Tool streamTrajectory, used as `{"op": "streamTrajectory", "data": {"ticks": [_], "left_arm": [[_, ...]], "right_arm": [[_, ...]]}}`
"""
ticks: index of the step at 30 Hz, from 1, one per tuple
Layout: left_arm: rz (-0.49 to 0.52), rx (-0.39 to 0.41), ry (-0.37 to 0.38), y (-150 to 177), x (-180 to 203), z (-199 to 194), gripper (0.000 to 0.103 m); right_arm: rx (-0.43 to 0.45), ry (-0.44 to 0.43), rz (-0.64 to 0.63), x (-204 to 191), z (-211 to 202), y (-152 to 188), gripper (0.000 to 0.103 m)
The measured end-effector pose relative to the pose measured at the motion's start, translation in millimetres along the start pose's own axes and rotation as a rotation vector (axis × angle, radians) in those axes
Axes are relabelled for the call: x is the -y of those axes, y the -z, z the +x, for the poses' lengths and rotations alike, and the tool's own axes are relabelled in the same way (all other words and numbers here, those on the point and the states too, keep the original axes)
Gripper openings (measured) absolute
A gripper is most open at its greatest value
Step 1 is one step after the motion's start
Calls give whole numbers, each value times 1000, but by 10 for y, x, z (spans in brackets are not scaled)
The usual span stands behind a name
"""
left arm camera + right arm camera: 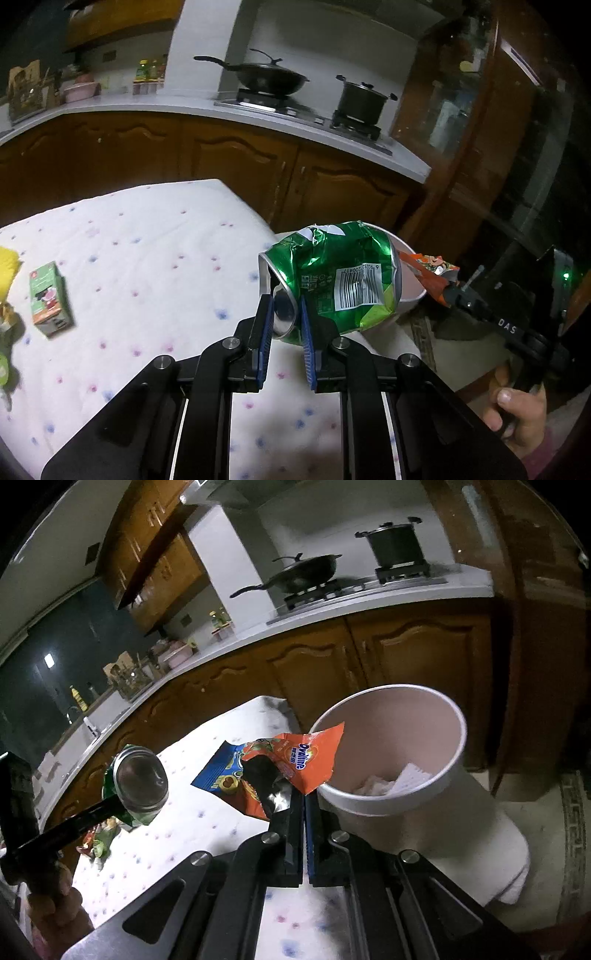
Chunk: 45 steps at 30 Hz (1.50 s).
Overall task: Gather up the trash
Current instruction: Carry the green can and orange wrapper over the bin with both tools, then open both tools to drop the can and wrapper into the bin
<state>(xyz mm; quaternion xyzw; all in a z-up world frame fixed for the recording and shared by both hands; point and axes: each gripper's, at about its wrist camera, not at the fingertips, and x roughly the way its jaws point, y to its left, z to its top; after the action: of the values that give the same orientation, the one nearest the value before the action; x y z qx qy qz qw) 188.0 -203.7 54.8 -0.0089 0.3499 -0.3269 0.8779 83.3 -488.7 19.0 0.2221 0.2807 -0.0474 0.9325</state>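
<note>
My left gripper (287, 308) is shut on the rim of a crushed green can (332, 273), held in the air just in front of the white paper bucket (412, 295). The same can (138, 779) hangs at the left of the right wrist view. My right gripper (303, 794) is shut on an orange and blue snack wrapper (280, 764), whose corner reaches the rim of the bucket (388, 753). That wrapper (432, 273) also shows beside the can in the left wrist view. Crumpled paper (388, 781) lies inside the bucket.
The table carries a white flowered cloth (147, 266). A small juice carton (50, 304) and other scraps (5, 295) lie at its left. More litter (98, 838) sits near the table's left edge. Wooden cabinets (221, 162) and a stove with a pan (266, 75) stand behind.
</note>
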Motion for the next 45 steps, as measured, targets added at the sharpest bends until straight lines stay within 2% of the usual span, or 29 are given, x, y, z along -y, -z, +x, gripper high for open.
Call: {"op": "streamTrajectory", "data": {"ticks": [16, 28, 35, 42, 45], "left_arm": [[65, -45, 62, -260, 545, 516, 13], [126, -112, 78, -528, 1014, 1239, 13], [128, -172, 65, -537, 1103, 1663, 13], [134, -202, 62, -502, 1144, 1869, 14], [133, -219, 65, -493, 1150, 1925, 14]], "right_arm": [[15, 65, 47, 452, -33, -122, 1], [-1, 101, 52, 802, 187, -367, 1], [-41, 116, 46, 943, 423, -487, 1], [-81, 131, 32, 968, 607, -497, 2], [-94, 129, 34, 972, 656, -498, 6]]}}
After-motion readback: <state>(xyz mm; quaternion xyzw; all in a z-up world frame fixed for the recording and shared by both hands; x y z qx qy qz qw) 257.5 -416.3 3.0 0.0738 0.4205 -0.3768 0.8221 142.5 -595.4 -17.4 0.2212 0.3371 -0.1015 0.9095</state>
